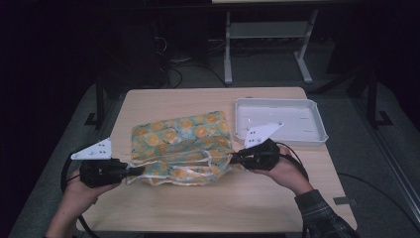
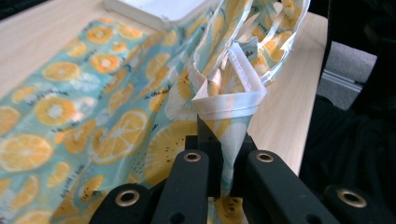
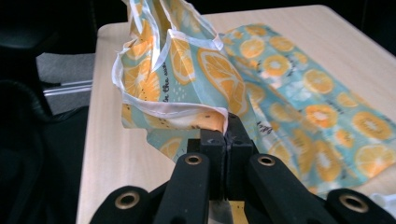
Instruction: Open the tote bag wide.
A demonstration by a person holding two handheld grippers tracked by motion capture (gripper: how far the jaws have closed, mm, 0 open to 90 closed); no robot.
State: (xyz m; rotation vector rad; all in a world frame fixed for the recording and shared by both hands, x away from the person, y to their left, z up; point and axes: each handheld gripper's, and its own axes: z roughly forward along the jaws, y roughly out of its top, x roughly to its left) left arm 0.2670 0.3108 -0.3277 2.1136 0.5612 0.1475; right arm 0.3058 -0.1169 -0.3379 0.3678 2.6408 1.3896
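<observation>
Stretching between the two tongs, the orange-slice print cloth (image 1: pixel 181 146) lies across the middle of the bench (image 1: pixel 223 203), its long axis running left to right, with the near edge lifted and the far part flat on the wood. The left tongs (image 1: pixel 136 170) are clamped on the cloth's near left corner and the right tongs (image 1: pixel 233 158) on its near right corner, each pair closed tight on the white hem. The high view takes in a white tray (image 1: pixel 281 120) beside the cloth's far right corner, while the gripper views bring out the pinched hem standing up in folds above the jaws.
</observation>
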